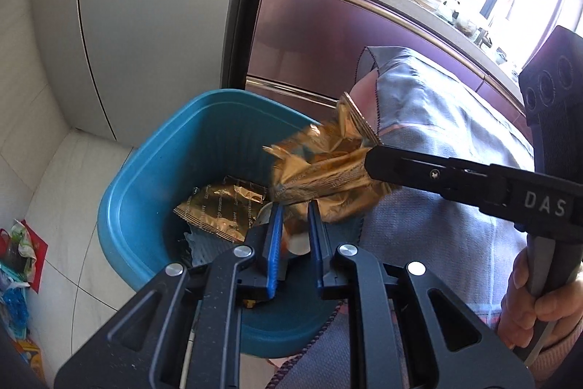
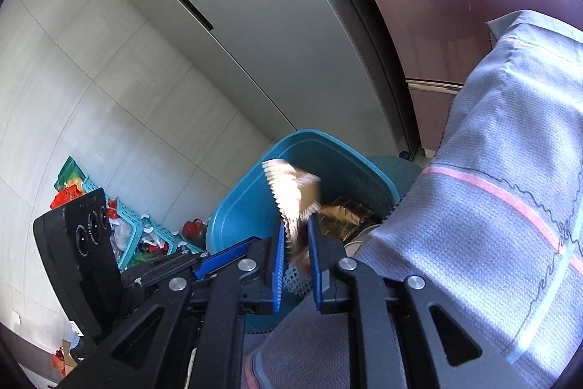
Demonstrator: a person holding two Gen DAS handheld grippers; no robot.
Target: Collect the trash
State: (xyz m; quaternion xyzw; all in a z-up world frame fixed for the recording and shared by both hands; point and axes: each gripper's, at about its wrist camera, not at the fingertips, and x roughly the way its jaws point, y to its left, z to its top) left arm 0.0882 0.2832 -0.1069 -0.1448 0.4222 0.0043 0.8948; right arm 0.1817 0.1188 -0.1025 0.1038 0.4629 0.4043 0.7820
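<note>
I am holding a gold wrapper (image 1: 320,166) over the blue bin (image 1: 153,170) at the frame's centre, my right gripper (image 2: 296,236) clamped on its end. Another gold wrapper (image 1: 218,206) is lying inside. My left gripper (image 1: 294,228) is nearly together, holding nothing.

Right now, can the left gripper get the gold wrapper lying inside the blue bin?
Probably yes. The left gripper hangs over the blue bin, above that gold wrapper. The bin's top is open, though the jaws look nearly shut.
</note>
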